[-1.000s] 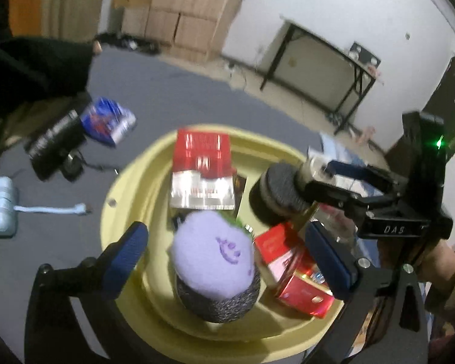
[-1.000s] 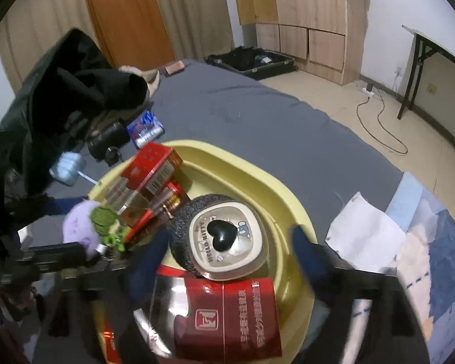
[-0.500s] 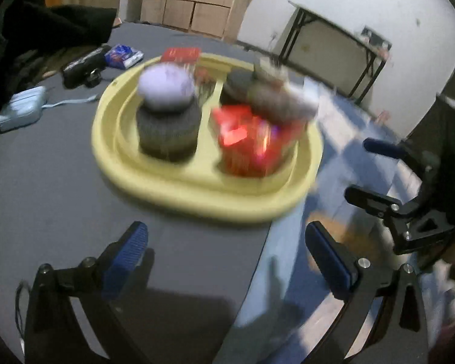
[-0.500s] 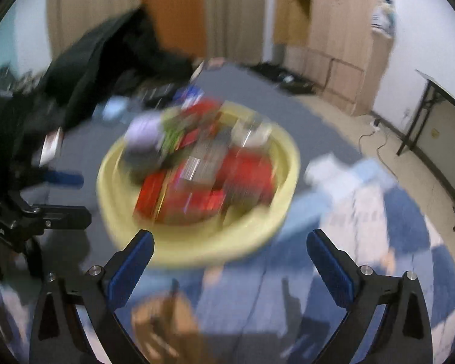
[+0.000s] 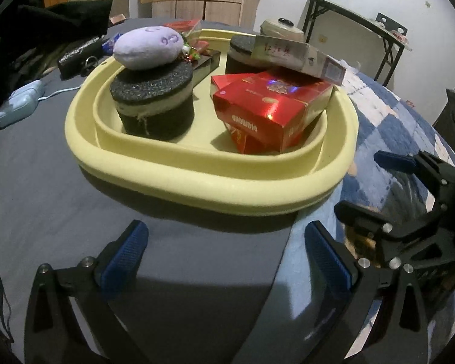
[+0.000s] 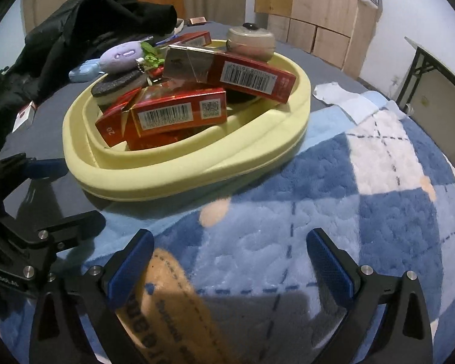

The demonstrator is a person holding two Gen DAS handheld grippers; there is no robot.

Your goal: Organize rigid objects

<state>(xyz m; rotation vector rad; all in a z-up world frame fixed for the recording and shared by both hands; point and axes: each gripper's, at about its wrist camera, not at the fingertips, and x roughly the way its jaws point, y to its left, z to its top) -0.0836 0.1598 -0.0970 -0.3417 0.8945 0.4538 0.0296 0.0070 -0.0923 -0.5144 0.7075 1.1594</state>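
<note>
A pale yellow tray (image 5: 197, 182) (image 6: 179, 176) rests on the bed. It holds red cartons (image 5: 270, 112) (image 6: 179, 115), a dark round sponge block (image 5: 154, 103) with a purple plush (image 5: 148, 48) on top, and a cream round case (image 6: 251, 41) at the back. My left gripper (image 5: 224, 257) stands open in front of the tray's near rim, nothing between its blue pads. My right gripper (image 6: 230, 261) is open too, over the blue checked blanket (image 6: 364, 212), short of the tray. In the left wrist view the right gripper (image 5: 409, 200) shows at the right edge.
Black clothing (image 6: 75, 24) is heaped behind the tray at the left. A light blue charger case (image 5: 18, 103), a black pouch (image 5: 75, 57), a white cloth (image 6: 345, 100) and a small box (image 6: 24, 115) lie on the grey sheet. A folding table (image 5: 364, 30) stands by the wall.
Both grippers have pulled back and sunk from over the tray to in front of it. The right gripper's jaws have spread wider.
</note>
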